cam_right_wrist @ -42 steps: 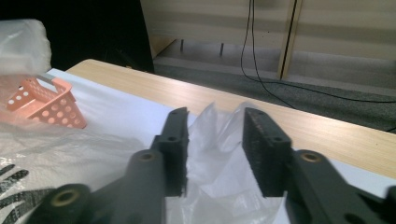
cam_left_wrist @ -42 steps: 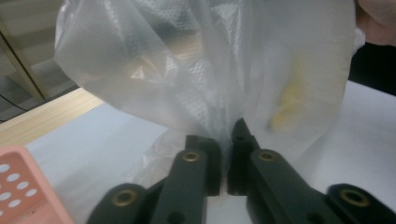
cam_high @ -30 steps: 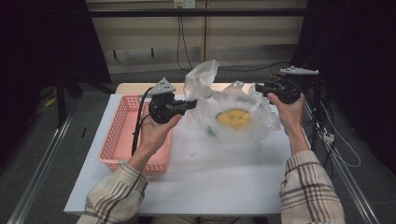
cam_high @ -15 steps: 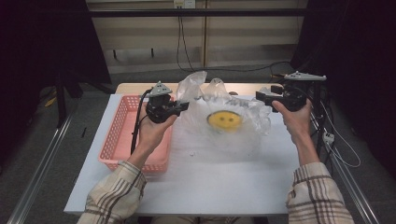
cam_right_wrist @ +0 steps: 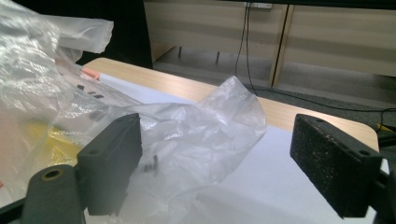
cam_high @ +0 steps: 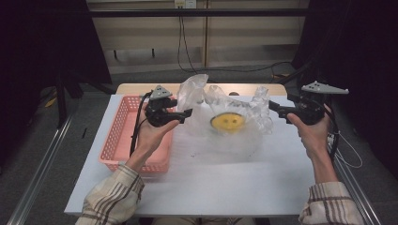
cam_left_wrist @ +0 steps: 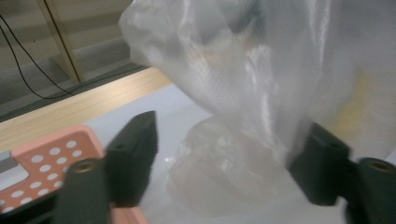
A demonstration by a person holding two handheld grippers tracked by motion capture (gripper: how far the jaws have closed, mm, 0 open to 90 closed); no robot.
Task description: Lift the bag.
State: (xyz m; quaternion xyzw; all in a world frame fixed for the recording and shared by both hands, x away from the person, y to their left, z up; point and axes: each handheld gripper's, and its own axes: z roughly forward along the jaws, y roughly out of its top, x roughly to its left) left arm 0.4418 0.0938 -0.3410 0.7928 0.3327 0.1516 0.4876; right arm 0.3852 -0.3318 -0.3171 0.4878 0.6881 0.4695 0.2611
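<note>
A clear plastic bag [cam_high: 234,136] lies crumpled on the white table [cam_high: 225,187], with a round yellow thing [cam_high: 227,122] inside it. My left gripper [cam_high: 188,112] is at the bag's left edge. Its jaws have just been opening and stand wide apart in the left gripper view, where the bag's film [cam_left_wrist: 243,93] hangs loose between them with no pad pressing on it. My right gripper [cam_high: 272,106] hovers just right of the bag. Its jaws have also just been opening, and a flap of the bag [cam_right_wrist: 201,126] lies on the table beyond them.
A pink perforated basket [cam_high: 123,140] stands at the table's left side, under my left hand. A wooden strip [cam_high: 141,88] runs along the far edge. Cables hang by the back wall.
Both grippers have let go of the bag, which sank from held-up to resting on the table. The right hand moved off to the right; the left one dipped slightly.
</note>
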